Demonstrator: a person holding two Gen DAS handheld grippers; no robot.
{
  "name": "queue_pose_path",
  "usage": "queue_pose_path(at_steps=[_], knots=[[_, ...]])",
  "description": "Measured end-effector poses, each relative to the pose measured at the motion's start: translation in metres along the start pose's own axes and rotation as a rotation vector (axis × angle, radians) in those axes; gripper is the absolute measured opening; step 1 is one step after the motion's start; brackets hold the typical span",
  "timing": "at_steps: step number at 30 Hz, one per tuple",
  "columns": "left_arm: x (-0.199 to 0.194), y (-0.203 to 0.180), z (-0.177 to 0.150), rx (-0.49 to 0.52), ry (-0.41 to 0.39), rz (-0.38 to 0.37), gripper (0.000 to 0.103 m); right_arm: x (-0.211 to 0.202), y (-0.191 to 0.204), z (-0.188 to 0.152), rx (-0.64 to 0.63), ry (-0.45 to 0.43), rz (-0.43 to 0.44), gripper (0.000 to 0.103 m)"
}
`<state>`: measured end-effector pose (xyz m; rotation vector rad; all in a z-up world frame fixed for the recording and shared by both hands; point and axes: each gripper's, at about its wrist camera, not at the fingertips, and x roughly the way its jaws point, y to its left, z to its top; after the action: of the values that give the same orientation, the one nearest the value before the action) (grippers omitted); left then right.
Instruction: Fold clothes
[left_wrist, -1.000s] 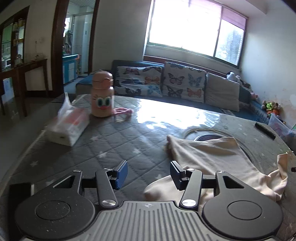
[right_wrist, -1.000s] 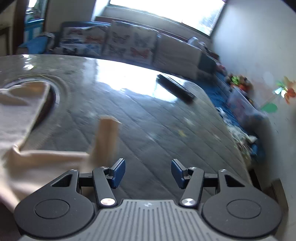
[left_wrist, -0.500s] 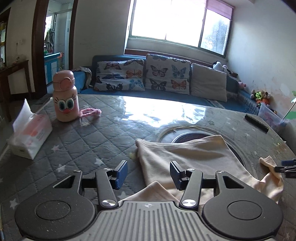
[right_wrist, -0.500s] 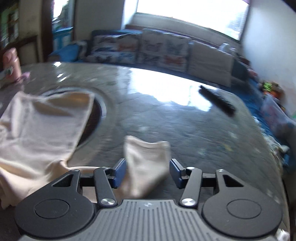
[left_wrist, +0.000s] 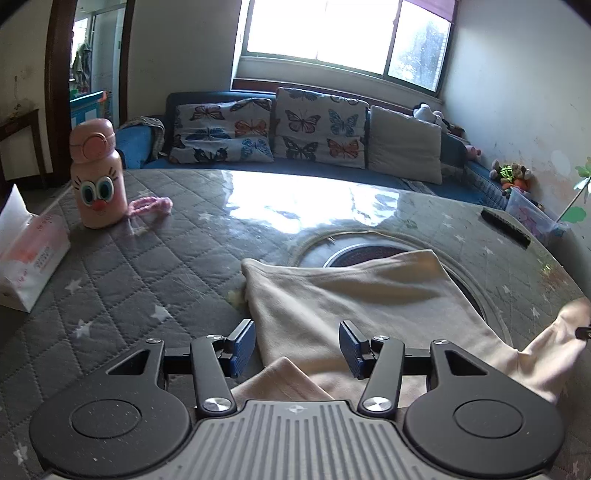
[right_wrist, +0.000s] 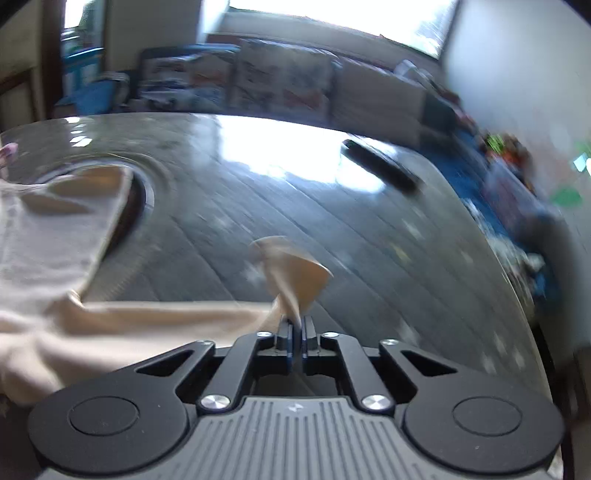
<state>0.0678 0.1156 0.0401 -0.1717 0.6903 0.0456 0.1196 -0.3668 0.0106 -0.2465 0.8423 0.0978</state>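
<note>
A beige garment (left_wrist: 354, 295) lies spread on the grey quilted table (left_wrist: 155, 266), partly over a round recess in the tabletop. My left gripper (left_wrist: 297, 341) is open, its blue pads either side of the garment's near edge, with a sleeve fold just below them. My right gripper (right_wrist: 295, 332) is shut on the garment's right sleeve (right_wrist: 291, 273) and holds its end up off the table. That sleeve and the right gripper's tip show at the right edge of the left wrist view (left_wrist: 554, 332).
A pink bottle with a cartoon face (left_wrist: 96, 177) and a pink cord (left_wrist: 149, 205) stand at the far left. A tissue pack (left_wrist: 27, 254) lies at the left edge. A black remote (left_wrist: 505, 229) lies at the far right. A sofa (left_wrist: 314, 140) is beyond.
My right gripper closed on the sleeve and lifted it. My left gripper swung right, over the garment's near edge, and stayed open.
</note>
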Motion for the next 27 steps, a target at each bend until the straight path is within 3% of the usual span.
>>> queue_pose_path(at_steps=[2,7,10,16,23,27], knots=[[0.001,0.001,-0.001,-0.001,0.003,0.000,0.054,-0.002,-0.013,-0.008,0.036,0.012,-0.032,0.018],[0.006,0.007,0.002,-0.004,0.007,0.019,0.054,-0.008,-0.013,-0.006,0.029,-0.009,0.003,0.020],[0.014,0.010,0.005,-0.004,0.017,0.032,0.054,-0.004,0.002,0.007,-0.008,-0.014,0.058,0.021],[0.039,0.017,0.014,0.000,0.033,0.049,0.054,0.008,0.049,0.049,-0.071,-0.038,0.253,0.027],[0.072,0.027,0.025,0.003,0.059,0.069,0.054,0.047,0.109,0.094,-0.095,-0.022,0.427,0.028],[0.087,0.032,0.028,-0.004,0.074,0.054,0.052,0.074,0.138,0.113,-0.107,-0.017,0.473,0.028]])
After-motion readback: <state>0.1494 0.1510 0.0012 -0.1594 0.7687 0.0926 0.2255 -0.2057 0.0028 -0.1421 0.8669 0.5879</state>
